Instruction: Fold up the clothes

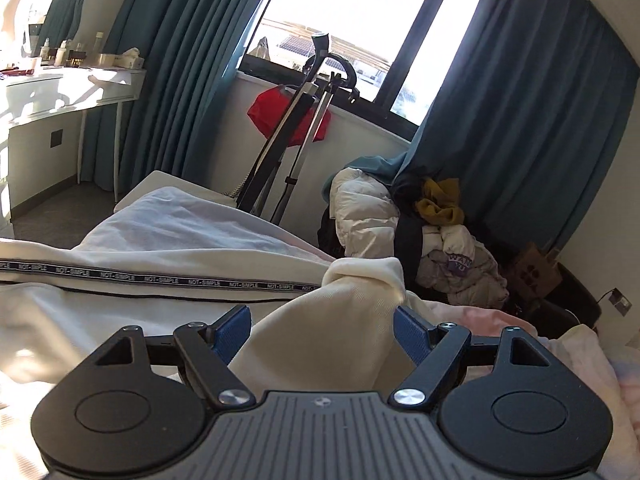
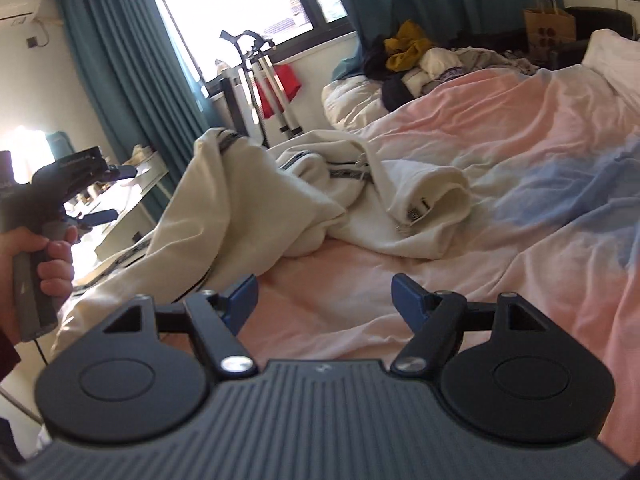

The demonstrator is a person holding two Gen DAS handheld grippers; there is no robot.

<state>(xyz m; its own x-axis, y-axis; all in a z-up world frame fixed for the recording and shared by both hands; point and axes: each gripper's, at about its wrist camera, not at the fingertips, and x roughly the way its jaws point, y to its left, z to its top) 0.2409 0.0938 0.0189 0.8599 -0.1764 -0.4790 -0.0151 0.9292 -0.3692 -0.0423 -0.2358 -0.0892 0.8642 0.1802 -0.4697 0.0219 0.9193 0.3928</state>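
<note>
From the left wrist, our left gripper [image 1: 322, 334] stands wide open, its blue pads [image 1: 234, 334] well apart, and a bunched fold of the cream garment [image 1: 320, 344] rises up between them. The cloth fills the gap but neither pad presses on it, as far as we can tell. The rest of the garment spreads to the left over the bed [image 1: 568, 352], a black tape trim [image 1: 160, 280] with white lettering running across it. Beyond, a garment steamer [image 1: 308, 120] stands under the window [image 1: 352, 12], with something red [image 1: 288, 116] hanging behind its poles. Teal curtains [image 1: 520, 100] frame the window. To the right lies a heap of clothes [image 1: 432, 232] — white, mustard and dark pieces — and a white tabletop [image 1: 80, 84] with small bottles sits far left.

From the right wrist, our right gripper [image 2: 324, 300] is also open and holds nothing; it hovers over the pink and blue sheet [image 2: 500, 168]. The cream garment [image 2: 320, 188] lies crumpled ahead on the bed, its left part lifted up toward the left gripper [image 2: 98, 192], which a hand [image 2: 44, 260] holds by the grip at the left edge. From this view we cannot tell how that gripper's pads stand. A rolled sleeve or hem lies to the right of the heap — open end toward us. The clothes pile [image 2: 416, 56] and a brown paper bag [image 2: 550, 24] sit at the far side of the bed.
</note>
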